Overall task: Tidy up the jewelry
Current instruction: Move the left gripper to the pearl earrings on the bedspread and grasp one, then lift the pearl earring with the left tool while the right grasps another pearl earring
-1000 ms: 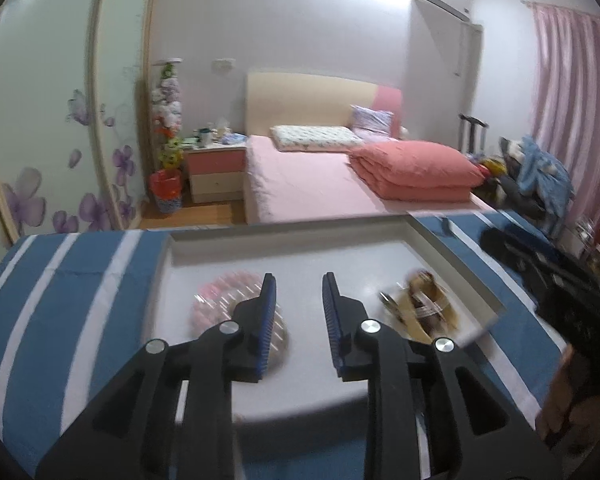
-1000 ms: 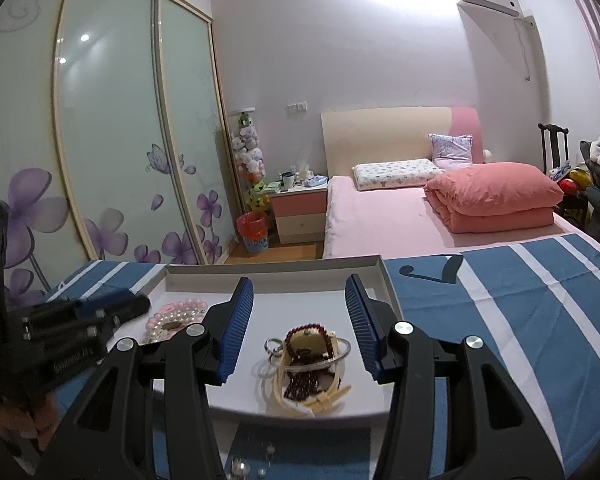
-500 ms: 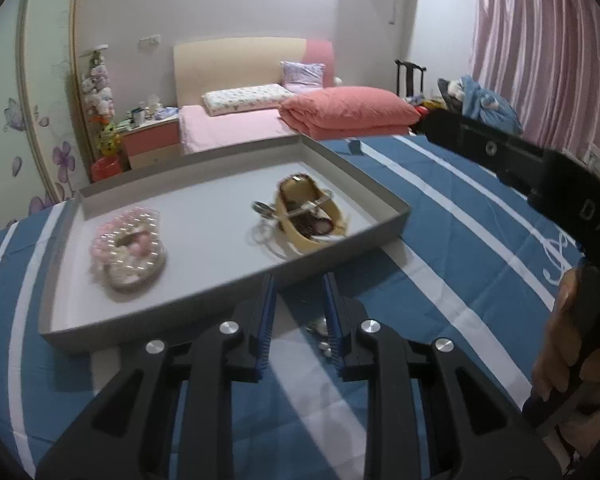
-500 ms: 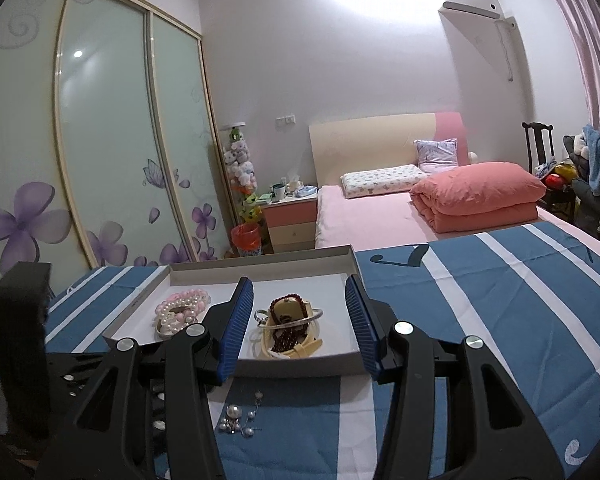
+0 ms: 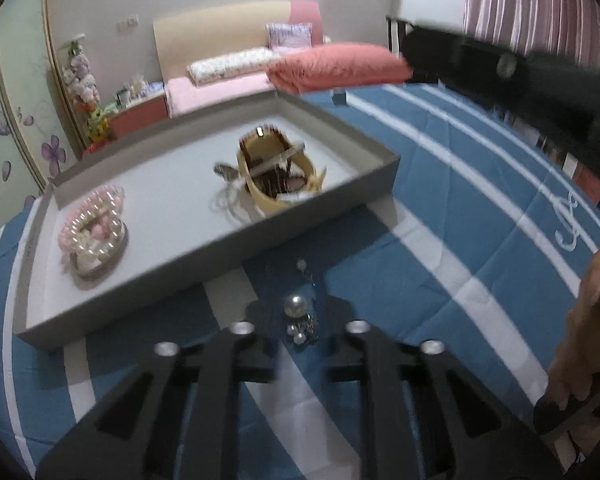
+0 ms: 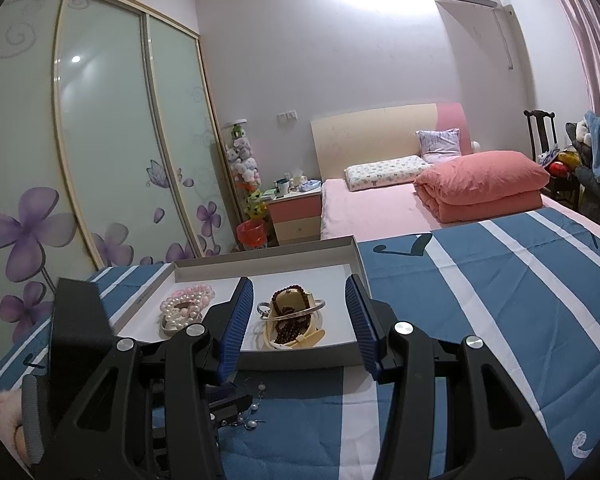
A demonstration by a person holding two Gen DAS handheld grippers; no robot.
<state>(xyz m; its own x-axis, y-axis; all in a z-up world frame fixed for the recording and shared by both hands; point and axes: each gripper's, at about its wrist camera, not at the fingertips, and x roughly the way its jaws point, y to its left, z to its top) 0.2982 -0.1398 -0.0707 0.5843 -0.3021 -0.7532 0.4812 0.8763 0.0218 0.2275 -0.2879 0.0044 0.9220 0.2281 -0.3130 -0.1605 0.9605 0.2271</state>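
Note:
A shallow grey tray (image 5: 220, 248) (image 6: 300, 360) lies on the blue striped bedspread. Inside it are pink and white pearl bracelets (image 5: 94, 224) (image 6: 186, 304) on the left. A yellow bangle heaped with dark red beads (image 5: 278, 176) (image 6: 294, 320) is on the right. In front of the tray, a small cluster of loose pearl jewelry (image 5: 296, 312) (image 6: 248, 420) rests on the cloth. My left gripper (image 5: 298, 308) (image 6: 230, 402) points down at it, jaws closing on the cluster. My right gripper (image 6: 298, 282) hovers open before the tray's front wall, holding nothing.
The right gripper's black body (image 5: 500, 64) crosses the upper right of the left wrist view, with a hand (image 5: 588, 320) below it. Beyond are a pink bed (image 6: 380, 208), a nightstand (image 6: 296, 216) and flowered sliding wardrobe doors (image 6: 100, 160).
My left gripper came back from over the tray and sank to the bedspread in front of it, its jaws narrowing around the pearl cluster. The right gripper drew back a little from the tray.

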